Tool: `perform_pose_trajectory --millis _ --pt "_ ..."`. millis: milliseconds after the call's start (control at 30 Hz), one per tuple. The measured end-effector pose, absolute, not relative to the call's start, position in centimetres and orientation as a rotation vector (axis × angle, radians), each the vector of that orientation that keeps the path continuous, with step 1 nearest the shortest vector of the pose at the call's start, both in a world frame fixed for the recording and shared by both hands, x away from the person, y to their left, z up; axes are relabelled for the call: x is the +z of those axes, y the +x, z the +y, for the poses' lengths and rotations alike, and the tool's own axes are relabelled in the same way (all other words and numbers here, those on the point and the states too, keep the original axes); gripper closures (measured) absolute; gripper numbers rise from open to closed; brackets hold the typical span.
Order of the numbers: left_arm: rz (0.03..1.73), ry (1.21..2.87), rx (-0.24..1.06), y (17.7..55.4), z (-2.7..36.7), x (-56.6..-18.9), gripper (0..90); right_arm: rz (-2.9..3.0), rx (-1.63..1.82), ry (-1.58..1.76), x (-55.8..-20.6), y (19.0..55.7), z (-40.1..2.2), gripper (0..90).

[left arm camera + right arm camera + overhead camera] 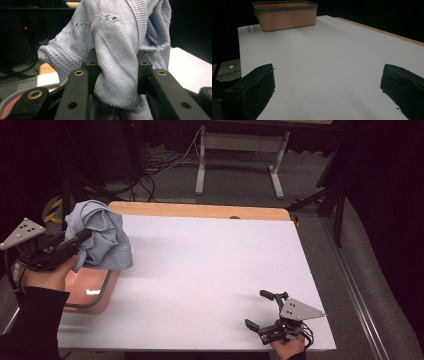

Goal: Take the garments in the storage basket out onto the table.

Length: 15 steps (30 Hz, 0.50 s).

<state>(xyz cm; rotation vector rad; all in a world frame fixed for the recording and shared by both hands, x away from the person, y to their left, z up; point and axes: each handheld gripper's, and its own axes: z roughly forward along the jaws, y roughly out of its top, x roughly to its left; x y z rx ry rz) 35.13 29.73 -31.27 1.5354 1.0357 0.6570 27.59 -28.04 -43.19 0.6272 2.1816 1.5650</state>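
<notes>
- The pale blue knitted cloth [99,236] hangs in the air at the left edge of the table, bunched and folded on itself, above the pink basin [95,295].
- In the left gripper view the same cloth [117,50] is seen from very close: a thick twisted fold of it passes between the two black jaws, and both pads press into the fabric from each side.
- The left gripper [80,239] is therefore clenched on the cloth; the person's left hand [47,275] holds it at the left edge of the table, with the grey three-cornered plate on top turned to the left.
- The lower hem of the cloth comes down to the far rim of the basin; I cannot tell if it touches the rim.
- The basin has a grey-green band around its rim and stands on the near left corner of the white table [210,270]. In the right gripper view the basin [287,18] is far across the white surface.
- The right gripper [260,310] is well apart from the cloth, at the near right part of the table, low over the white surface, held by the right hand [287,347].
- Its jaws are released and stand wide from each other, with bare table between them; in the right gripper view the two black fingertips [259,82] sit at the left and right edges.
- A wooden strip [200,211] runs along the far edge of the table.
- Behind the table, the grey floor carries cables and the white legs of another table [240,160].
</notes>
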Motion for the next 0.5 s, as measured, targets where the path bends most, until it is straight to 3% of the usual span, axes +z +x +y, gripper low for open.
perform_pose_trajectory --millis 500 --pt "0.849 1.542 0.612 34.1 24.3 -31.2 65.5 2.174 1.573 0.625 -43.1 27.5 -28.2 0.1"
